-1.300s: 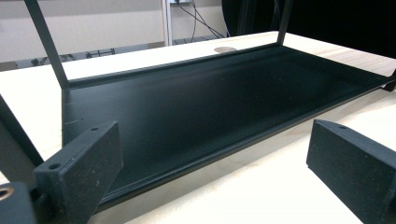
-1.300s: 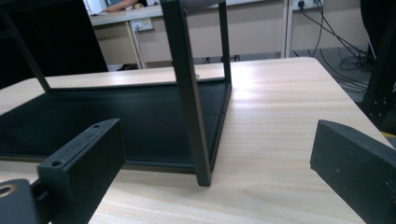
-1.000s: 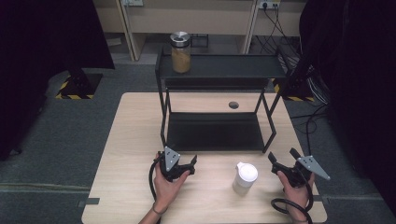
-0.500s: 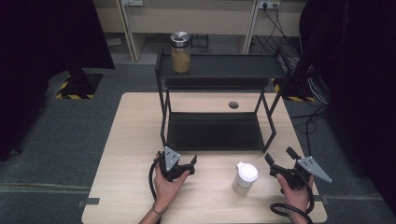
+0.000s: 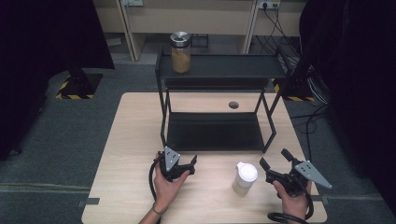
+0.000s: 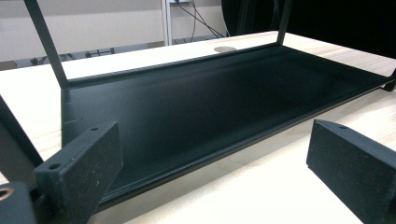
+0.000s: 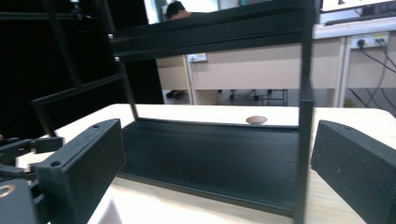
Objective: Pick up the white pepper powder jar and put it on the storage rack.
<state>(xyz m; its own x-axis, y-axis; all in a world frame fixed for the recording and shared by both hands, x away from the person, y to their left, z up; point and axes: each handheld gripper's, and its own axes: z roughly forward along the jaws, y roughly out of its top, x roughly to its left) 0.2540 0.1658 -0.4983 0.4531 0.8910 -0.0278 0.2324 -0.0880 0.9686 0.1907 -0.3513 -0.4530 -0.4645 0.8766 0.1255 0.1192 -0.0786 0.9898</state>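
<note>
While the white bottle (image 5: 245, 177) is standing upright on the table (image 5: 135, 140), the right gripper (image 5: 273, 165) is hovering beside it, jaws wide; the left gripper (image 5: 187, 164) is likewise gaping wide.

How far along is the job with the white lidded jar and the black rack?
Nothing looks done: the white lidded jar stands on the wooden table, ungripped. The right gripper sits open beside it; the left gripper is open and empty. Gripping and moving the jar remain, perhaps onto the black two-tier metal rack.
</note>
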